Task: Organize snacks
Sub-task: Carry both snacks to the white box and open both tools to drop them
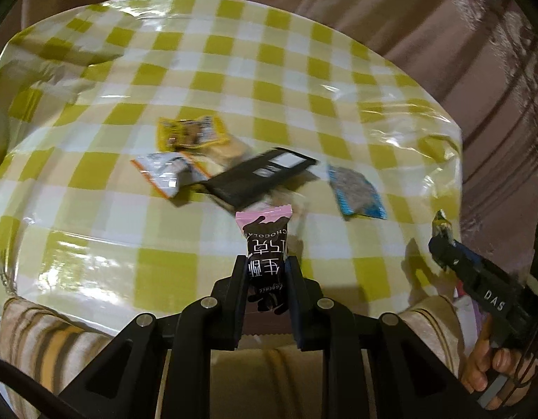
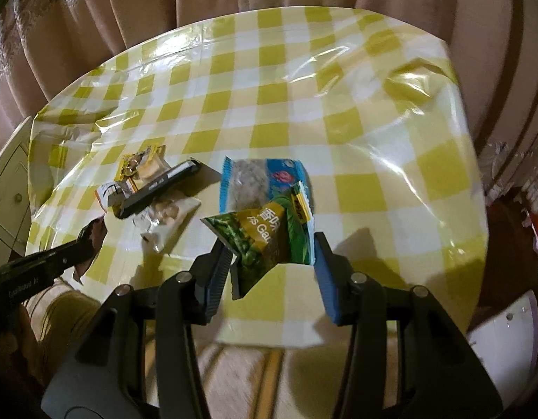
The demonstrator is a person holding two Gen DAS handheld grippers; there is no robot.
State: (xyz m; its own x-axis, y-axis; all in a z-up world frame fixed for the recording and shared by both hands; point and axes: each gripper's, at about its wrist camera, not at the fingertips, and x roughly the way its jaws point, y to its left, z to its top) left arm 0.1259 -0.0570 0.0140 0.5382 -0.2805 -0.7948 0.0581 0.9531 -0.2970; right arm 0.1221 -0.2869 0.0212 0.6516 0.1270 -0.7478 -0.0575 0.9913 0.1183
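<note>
The left gripper [image 1: 265,272] is gripping a pink-and-brown chocolate bar [image 1: 266,241] between its narrow fingers, holding it above the near edge of the table [image 1: 94,209]. The right gripper [image 2: 272,248] is clamping a green snack packet [image 2: 269,237], its fingers spread fairly wide around it, also over the near edge. Farther in, near the table's middle, a blue packet [image 2: 258,183] is lying just beyond the green one; to its left a black box [image 2: 157,188] is resting over a yellow packet [image 2: 139,166] and a white packet [image 2: 167,218].
</note>
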